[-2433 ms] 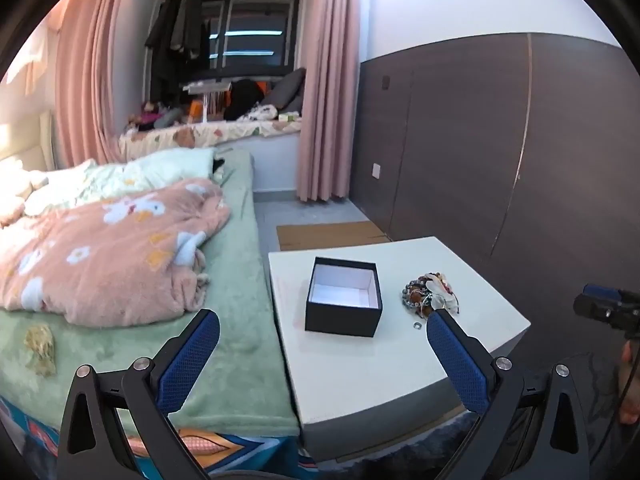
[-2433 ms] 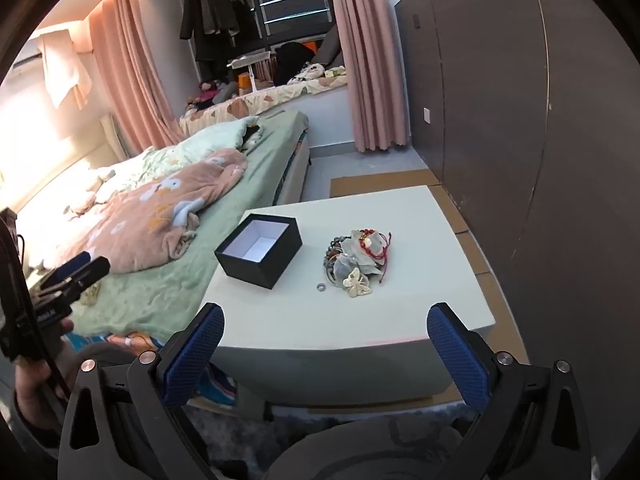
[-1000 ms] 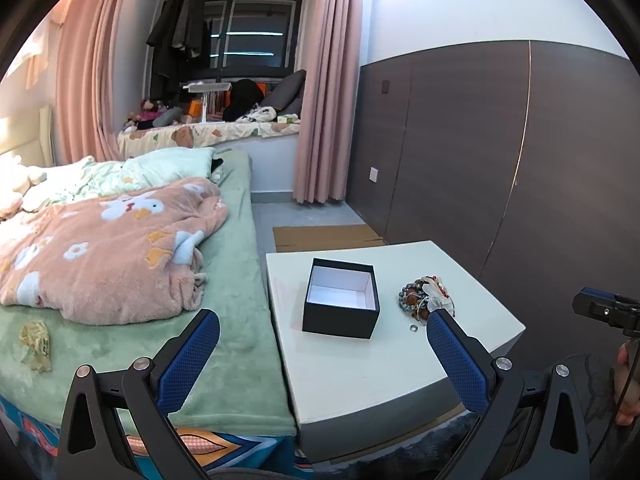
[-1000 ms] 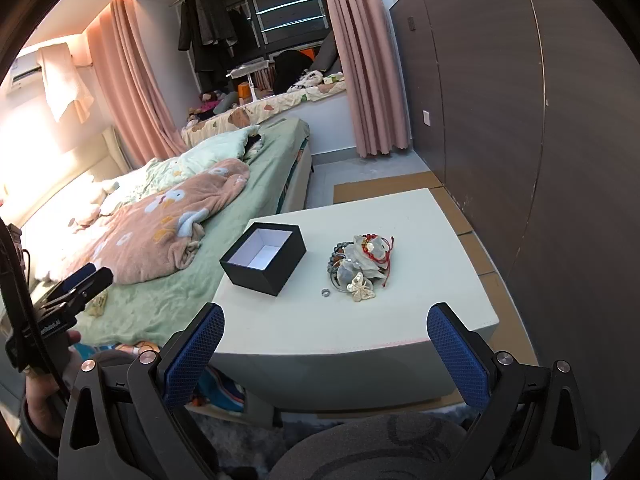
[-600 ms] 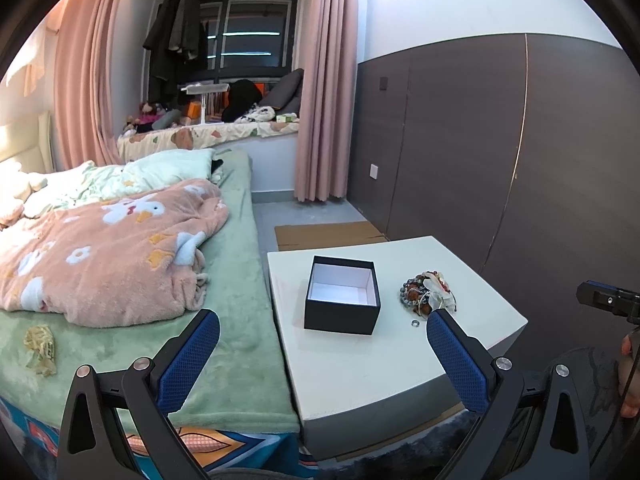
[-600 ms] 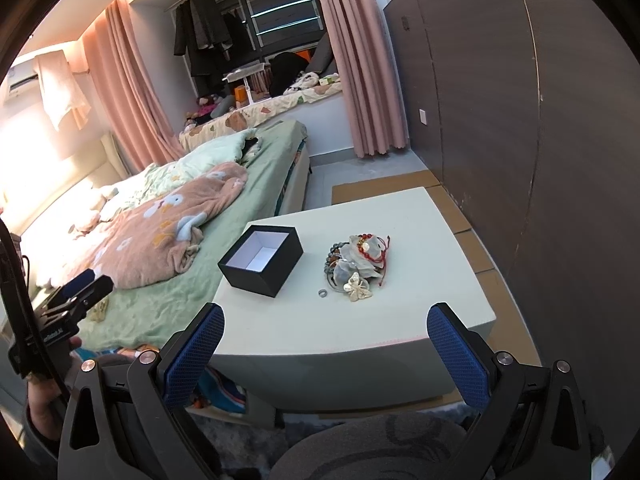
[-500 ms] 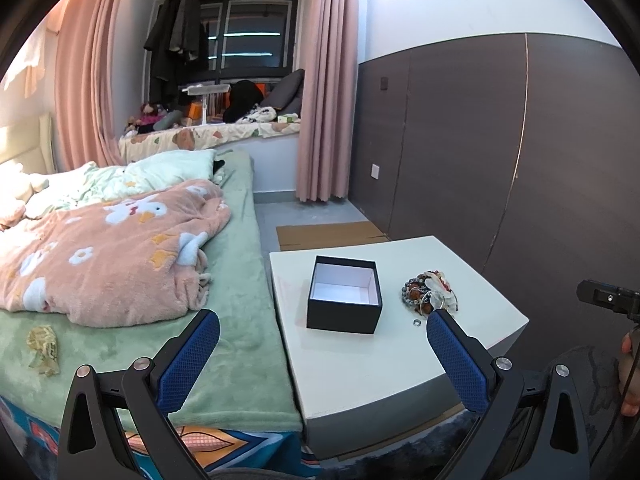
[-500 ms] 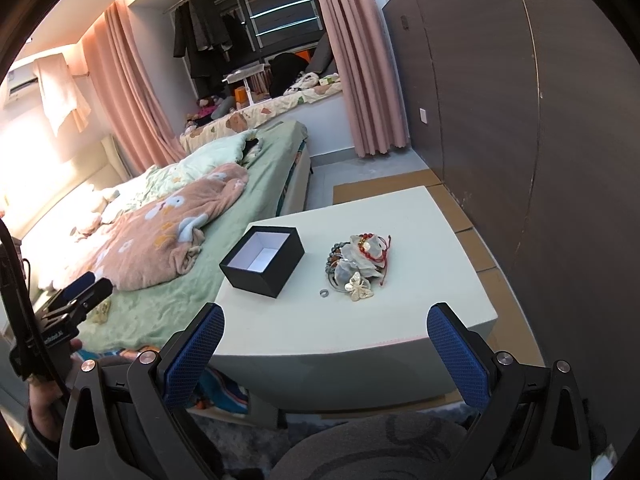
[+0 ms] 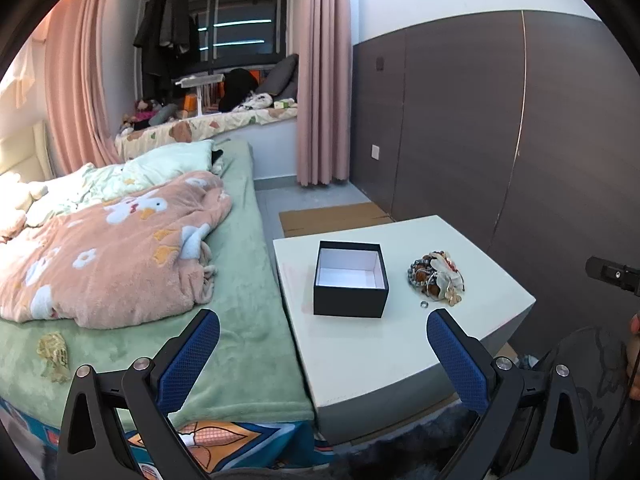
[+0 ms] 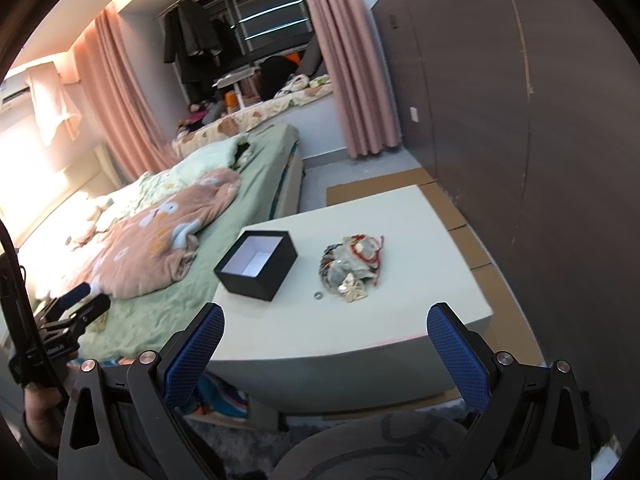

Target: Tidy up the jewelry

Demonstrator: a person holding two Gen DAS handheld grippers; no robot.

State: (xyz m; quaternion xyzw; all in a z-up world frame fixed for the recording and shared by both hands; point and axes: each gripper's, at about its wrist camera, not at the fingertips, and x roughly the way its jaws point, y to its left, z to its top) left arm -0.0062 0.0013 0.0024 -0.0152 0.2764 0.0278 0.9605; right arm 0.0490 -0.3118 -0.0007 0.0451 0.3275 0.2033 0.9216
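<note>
Room: bedroom, pink curtains, dark panelled wall at the right.
Bed (image 9: 168, 280): green sheet and pink blanket, just beside the tabletop's left edge.
Tabletop (image 9: 360, 344): white, low, carrying all the task's things.
Box (image 9: 350, 280): black, lidless, white inside and nothing visible in it; sits left of the jewelry, apart from it.
Jewelry (image 9: 437, 277): one tangled heap of beads, red cord and pale pieces; in the right wrist view (image 10: 354, 262) it lies right of the box (image 10: 256, 265).
Ring (image 9: 423, 304): small, loose on the tabletop just in front of the heap, not touching it.
Left tool (image 9: 322, 354): spread wide, holding nothing, hanging short of the tabletop's near edge.
Right tool (image 10: 324, 348): spread wide too, nothing between its fingers, also well back from the heap.
Progress: by my reading nothing is sorted yet; every piece still has to go into the box, the ring or heap first.
</note>
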